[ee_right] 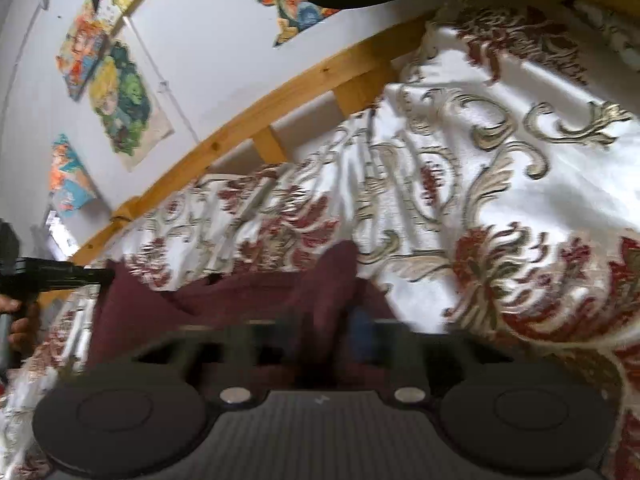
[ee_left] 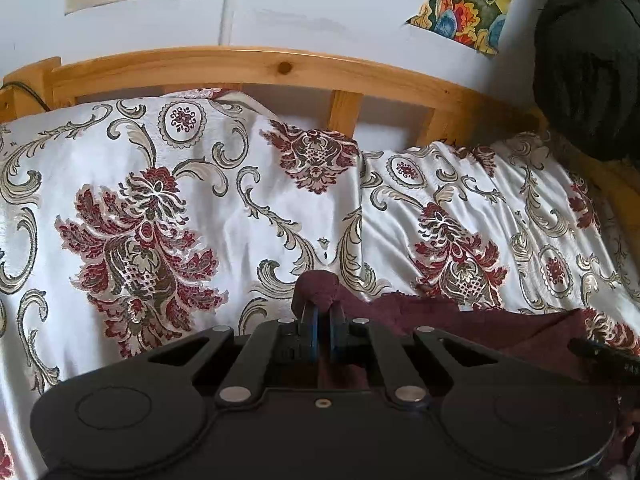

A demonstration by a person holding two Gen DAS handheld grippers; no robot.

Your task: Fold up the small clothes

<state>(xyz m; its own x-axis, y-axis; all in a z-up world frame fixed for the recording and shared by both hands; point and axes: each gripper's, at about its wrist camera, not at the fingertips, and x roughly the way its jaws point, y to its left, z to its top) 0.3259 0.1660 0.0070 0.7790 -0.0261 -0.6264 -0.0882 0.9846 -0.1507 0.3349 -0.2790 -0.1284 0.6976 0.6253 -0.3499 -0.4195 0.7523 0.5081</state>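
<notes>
A bed covered by a white satin bedspread [ee_left: 224, 208] woven with dark red flowers and beige scrolls fills both views. Behind it a pine headboard [ee_left: 256, 66] is seen along the far edge of the bed, set against a pale wall [ee_left: 304, 4] on which colourful paper pictures [ee_right: 128, 104] are stuck. A large black mass [ee_left: 588, 68] is seen at the far right corner of the bed in the left wrist view; what it is cannot be told.

A small maroon garment [ee_left: 472, 320] of knitted-looking cloth is spread on the bedspread at the near edge of the bed, stretched between the two tools. In the left wrist view a bunched corner of it is raised above the bedspread.

The left gripper [ee_left: 320, 312] is clamped on that raised corner, its blue-padded fingers [ee_left: 310, 320] drawn nearly together with cloth pinched between them. In the right wrist view the same tool is seen at the left border as a black bar meeting the garment's far corner, with a person's hand [ee_right: 16, 320] wrapped around its handle.

The right gripper [ee_right: 344, 320] is blurred, but a fold of the maroon garment [ee_right: 320, 292] is seen rising between its closed fingers, so it is gripped there too.
</notes>
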